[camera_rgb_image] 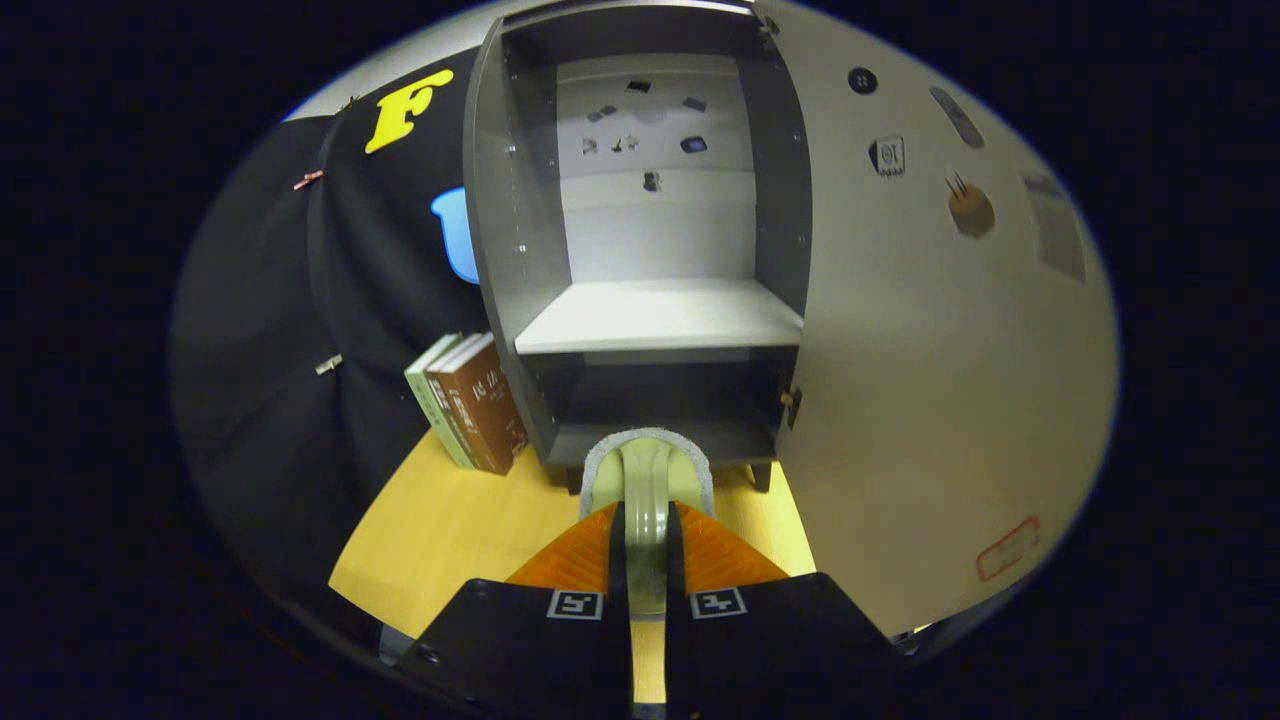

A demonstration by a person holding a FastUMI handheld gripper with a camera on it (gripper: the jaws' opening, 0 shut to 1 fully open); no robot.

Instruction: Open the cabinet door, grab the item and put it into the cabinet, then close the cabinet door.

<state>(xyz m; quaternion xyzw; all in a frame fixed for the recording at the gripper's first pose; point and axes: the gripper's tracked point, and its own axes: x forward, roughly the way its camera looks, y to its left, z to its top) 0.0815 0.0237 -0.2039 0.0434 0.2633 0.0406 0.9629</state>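
Booth corner with a wooden worktop (450,530) and black cloth wall (380,260).

The pale yellow-wood worktop runs up to the black cloth wall, which hangs in folds held by small clips. A few books (470,405) stand upright on the worktop just before the cloth, leaning a little. The light is dim and even, brightest on the wood.

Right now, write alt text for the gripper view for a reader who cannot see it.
The gripper is shut on the handle of a pale green mug, held just in front of an open grey cabinet whose door is swung wide to the right. A few books stand on the wooden table left of the cabinet.
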